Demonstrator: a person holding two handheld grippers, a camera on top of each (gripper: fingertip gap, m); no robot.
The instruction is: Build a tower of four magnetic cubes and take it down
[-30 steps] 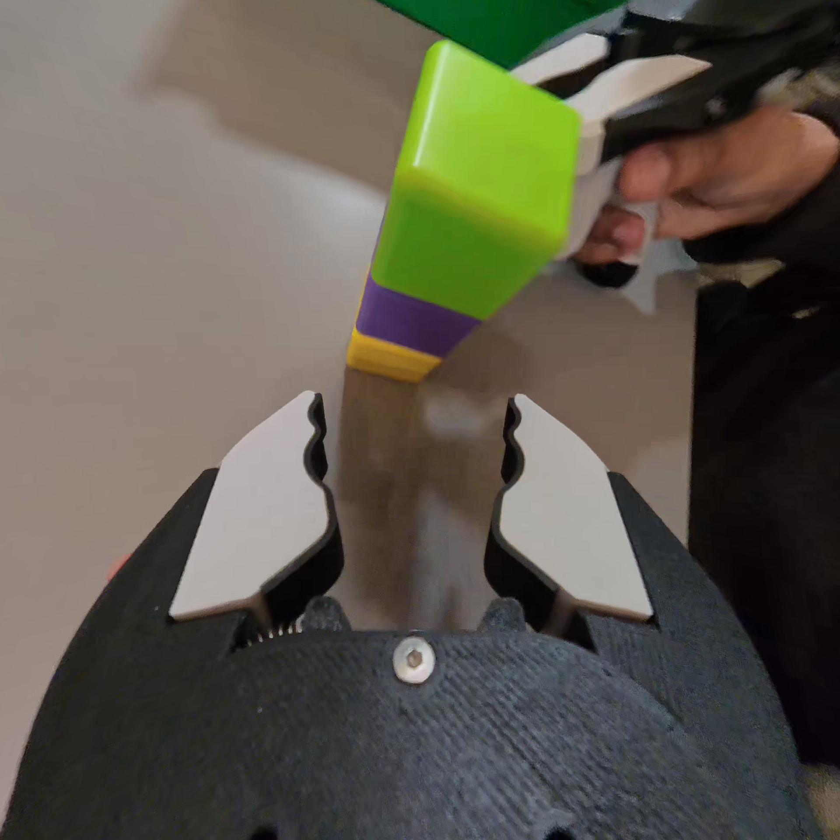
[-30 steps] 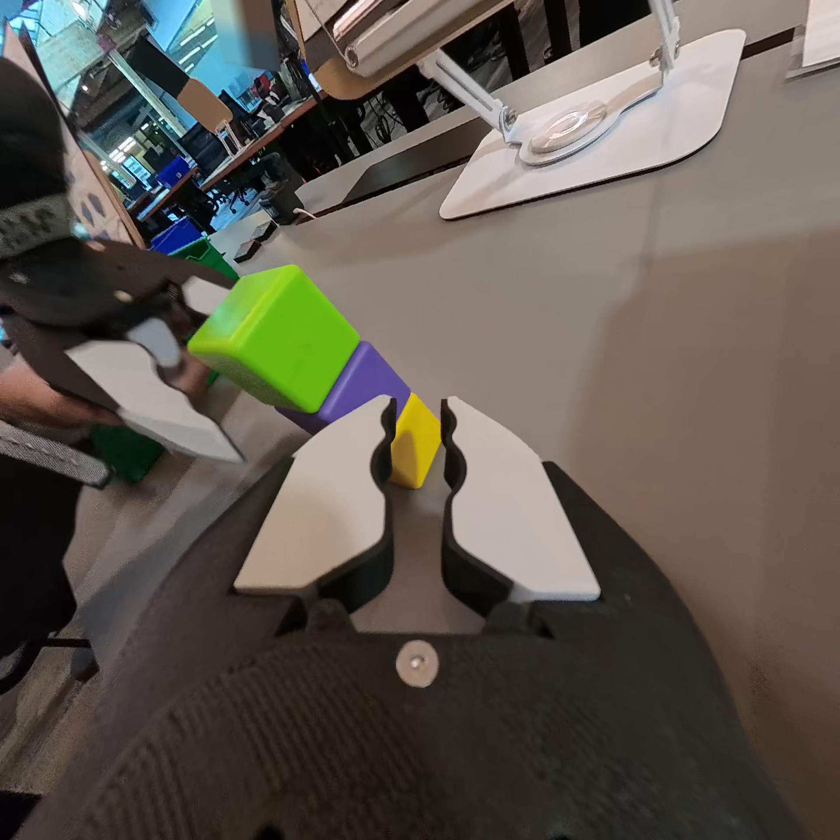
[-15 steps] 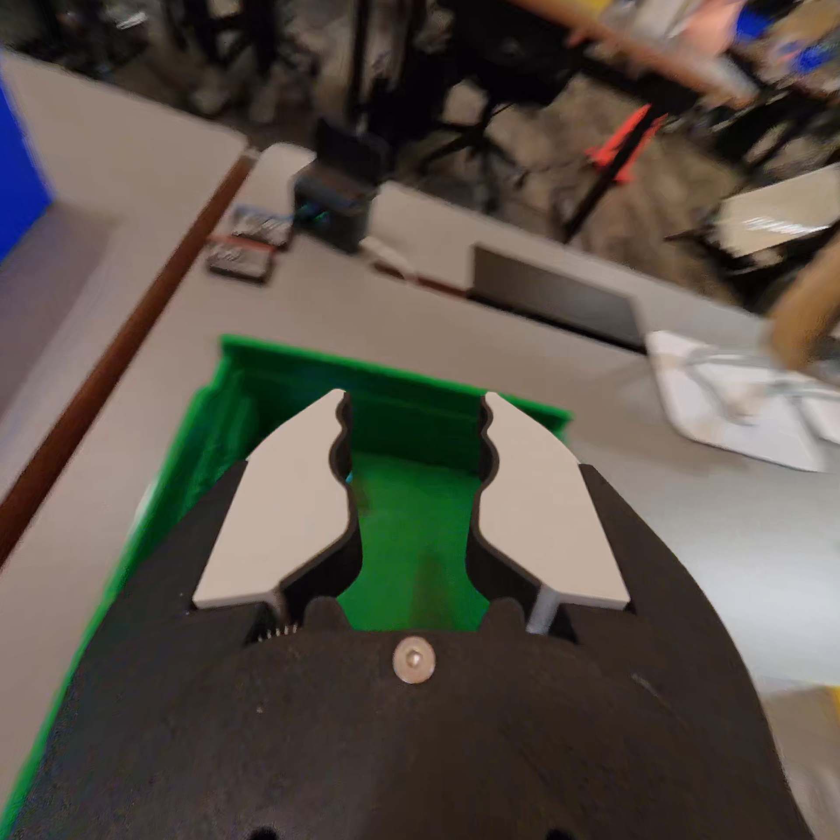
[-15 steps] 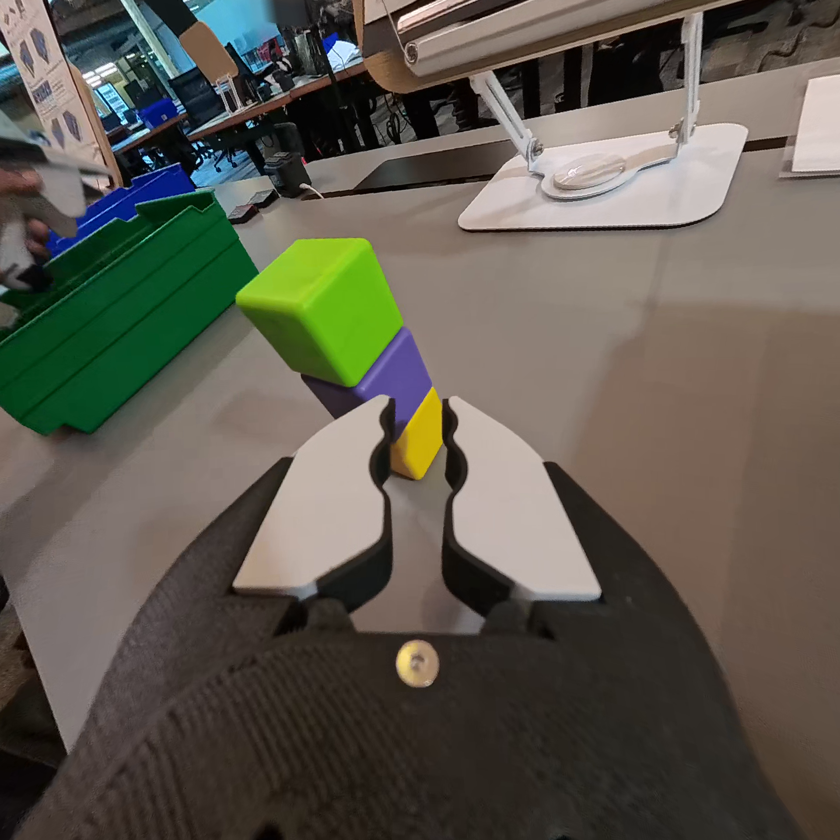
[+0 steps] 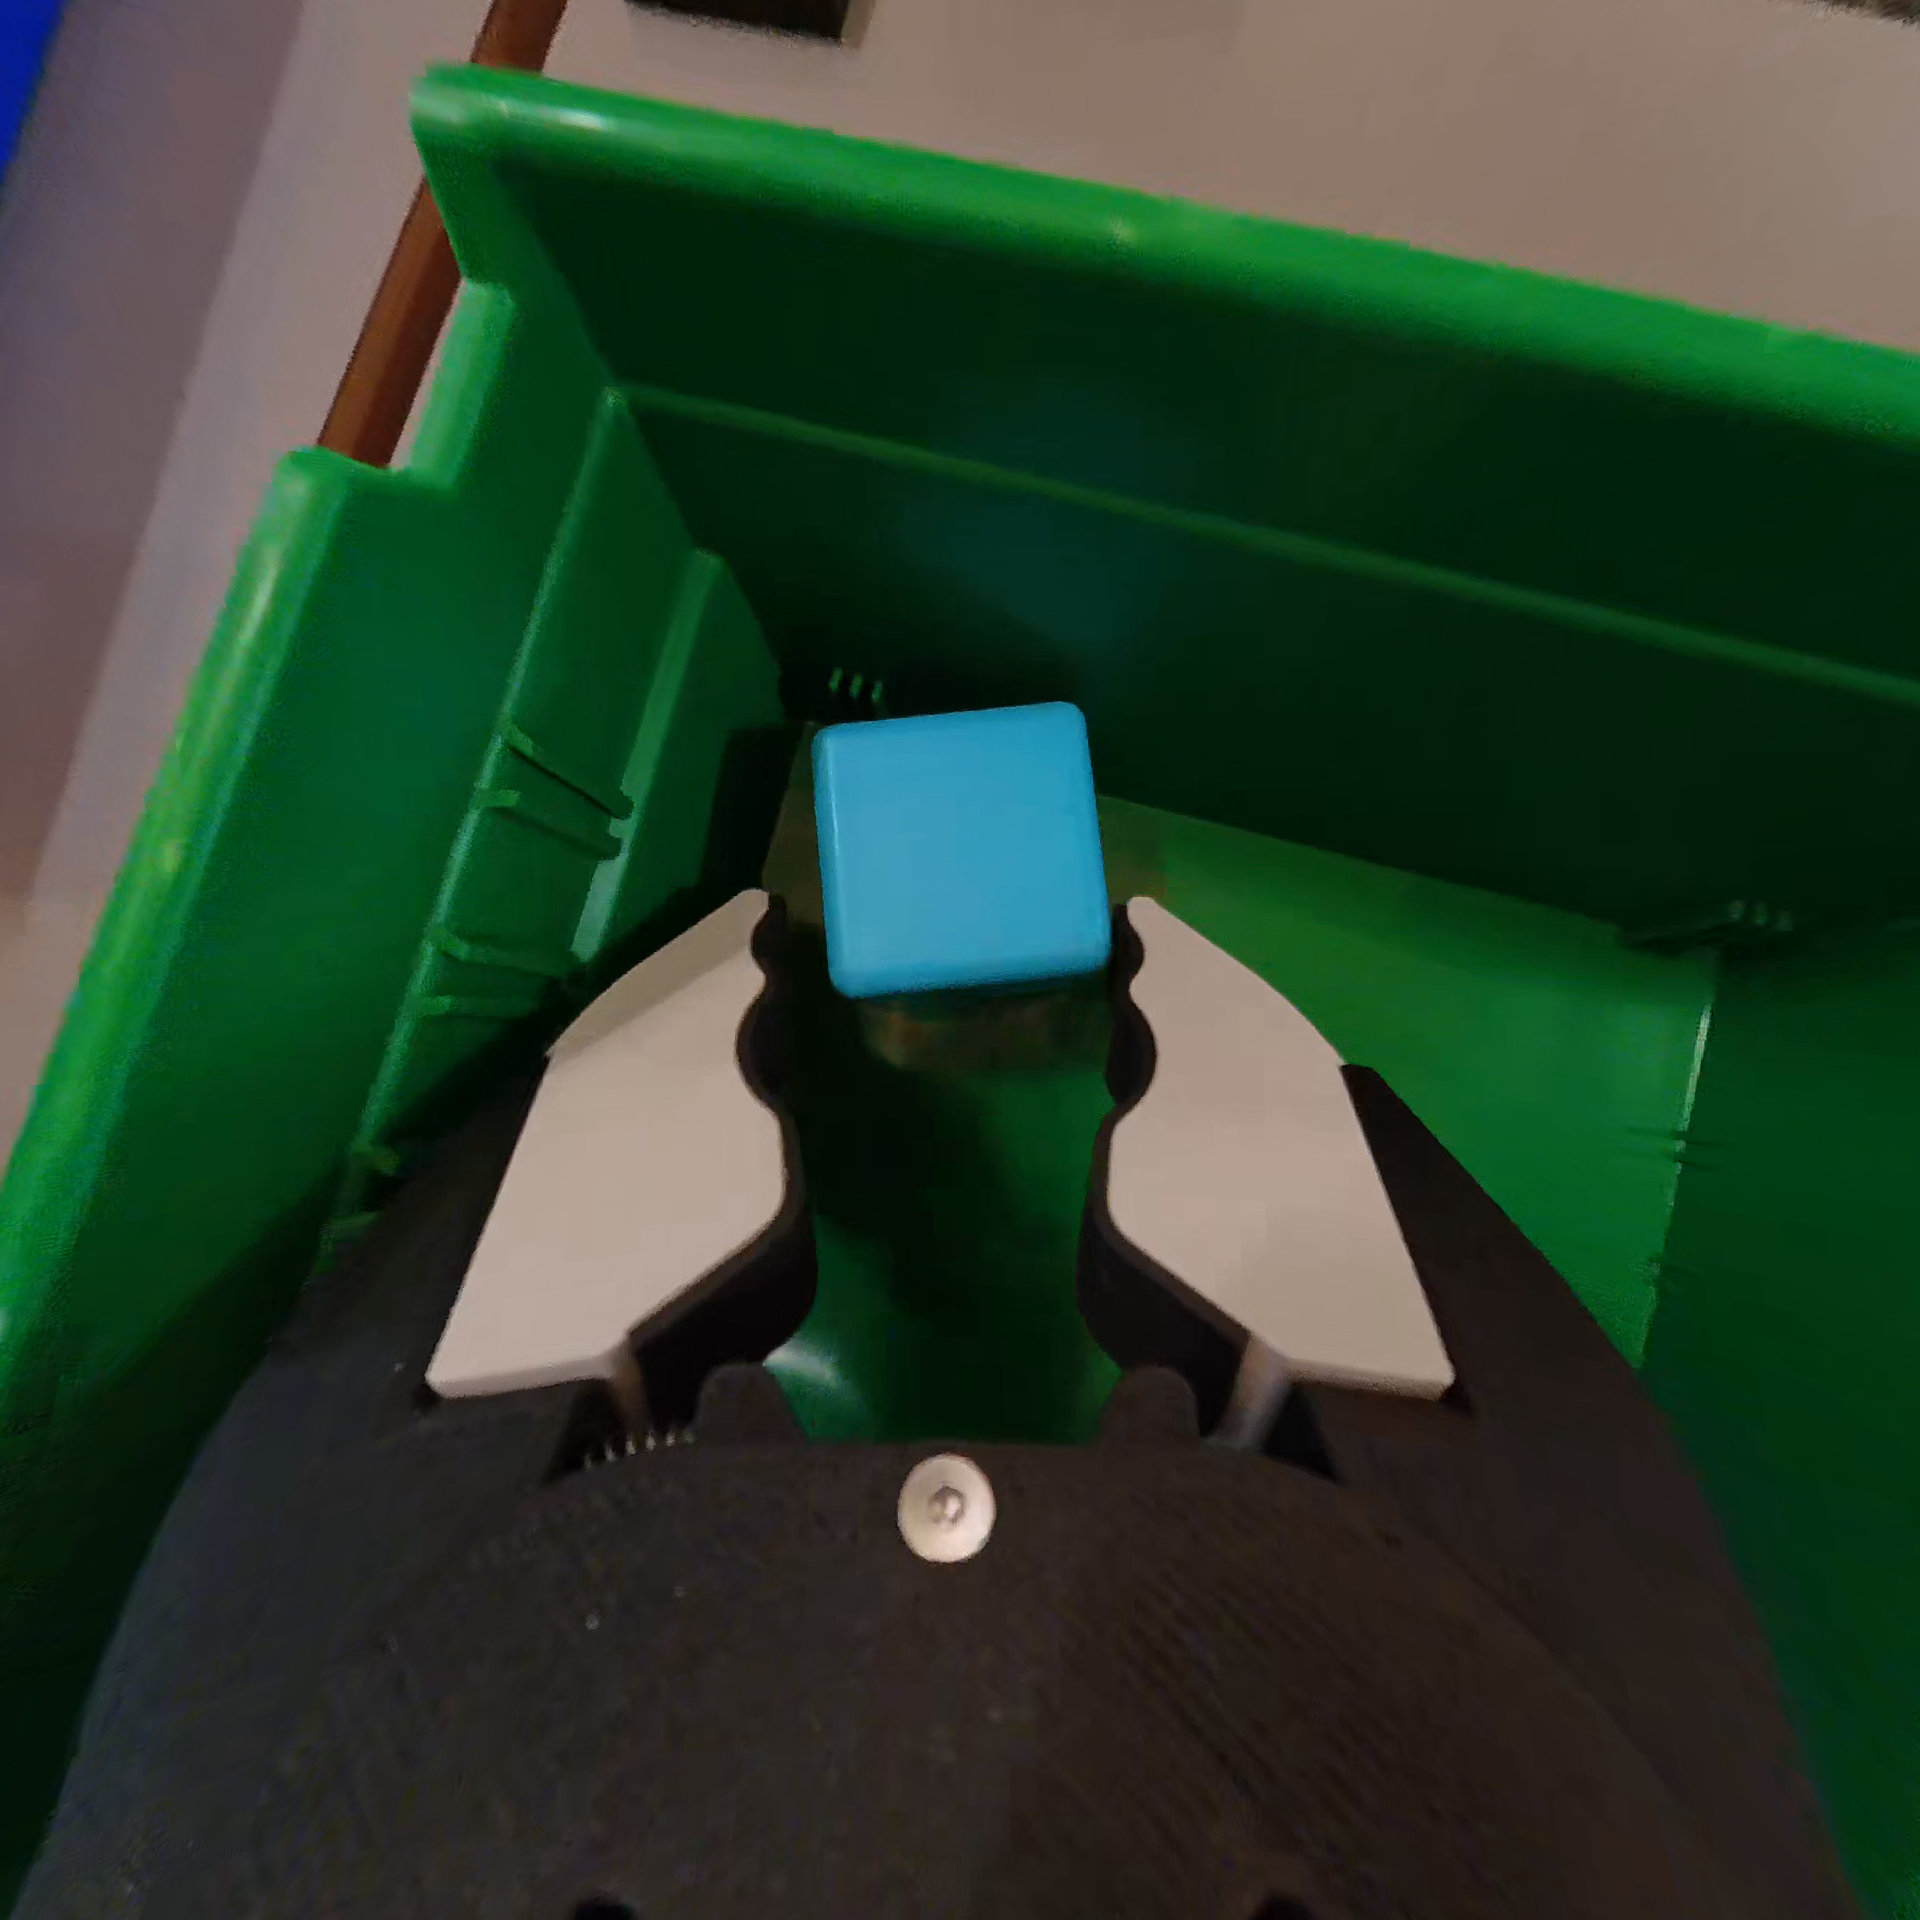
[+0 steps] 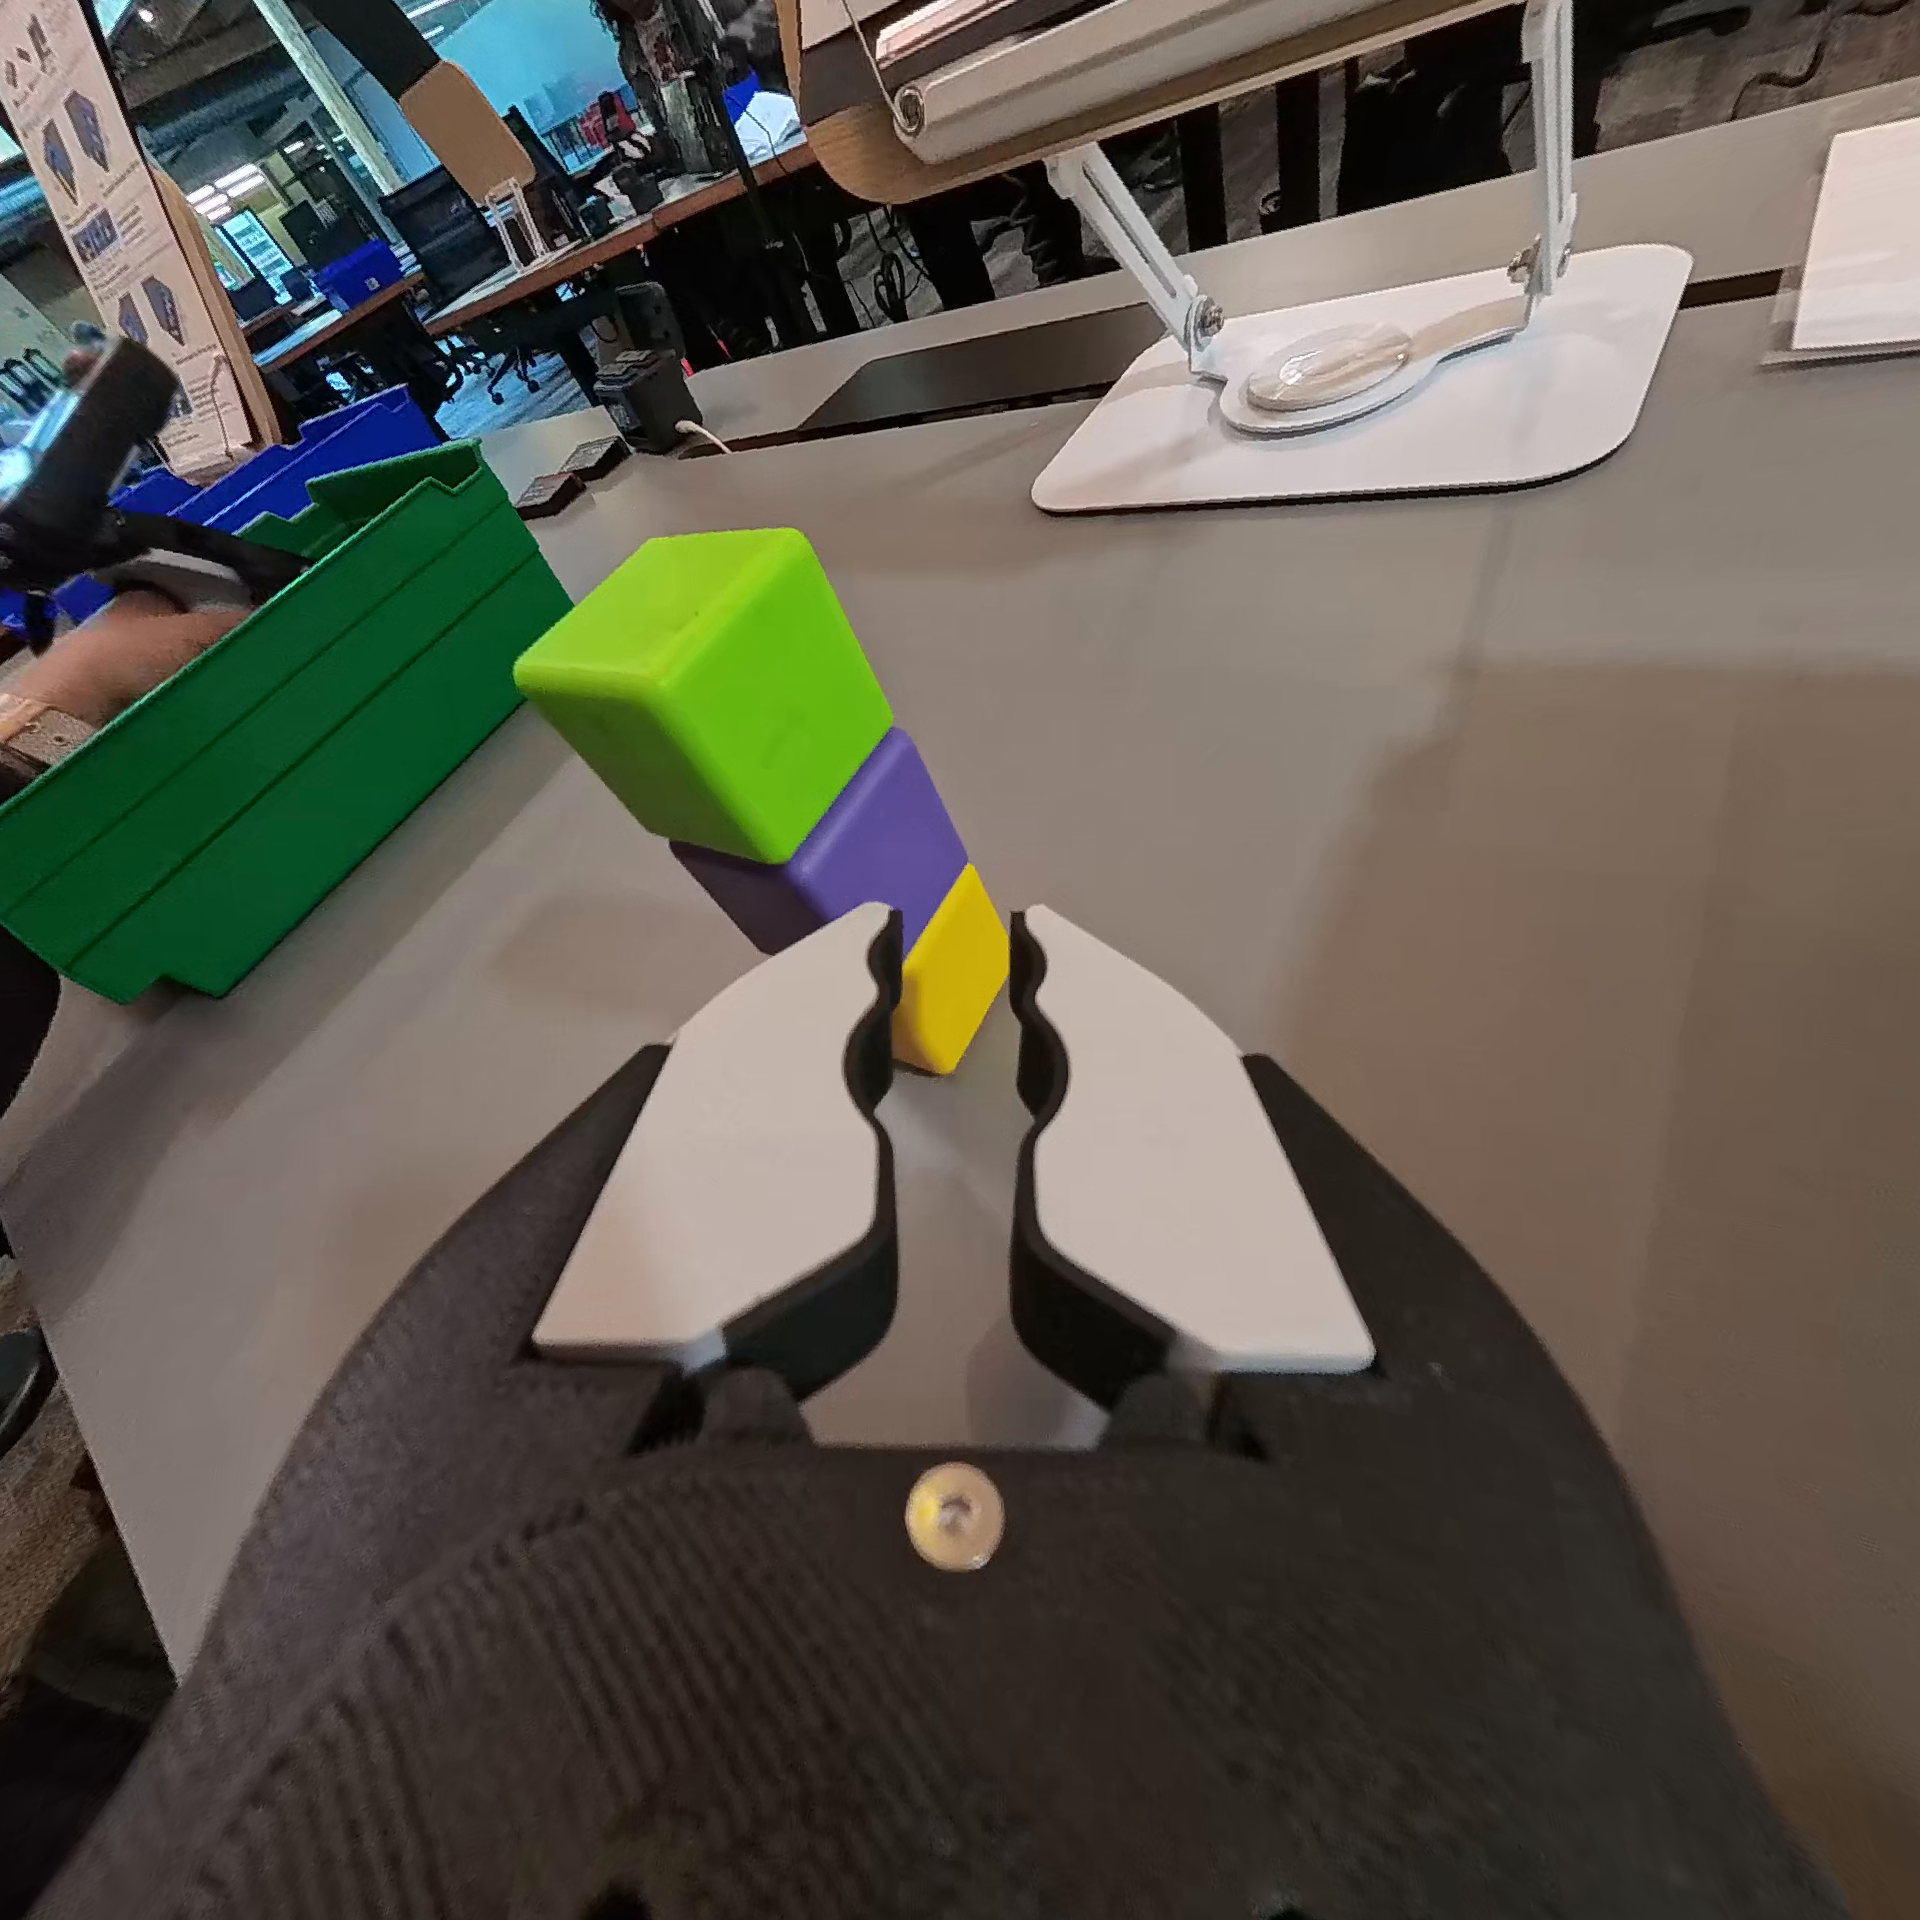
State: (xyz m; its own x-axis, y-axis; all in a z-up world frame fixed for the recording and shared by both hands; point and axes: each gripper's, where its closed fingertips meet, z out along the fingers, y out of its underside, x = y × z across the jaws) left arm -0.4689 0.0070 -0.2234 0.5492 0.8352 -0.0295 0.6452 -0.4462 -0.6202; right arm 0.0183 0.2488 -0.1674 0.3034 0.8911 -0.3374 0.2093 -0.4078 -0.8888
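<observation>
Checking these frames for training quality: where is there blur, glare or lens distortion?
Left wrist view: motion blur softens the green plastic bin rim; the blue cube stays fairly sharp. Right wrist view: sharp, but wide-angle distortion tilts the lime, purple and yellow cube stack.

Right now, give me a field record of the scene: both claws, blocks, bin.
left claw: open, inside the green bin, tips on either side of the blue cube, not clamped on it
blue cube: on the bin floor near a corner
green bin: on the grey table, left of the stack
right claw: open, low over the table, tips just before the yellow block
stack: green block on purple block on yellow block
grey table: also bears a white stand base
</observation>
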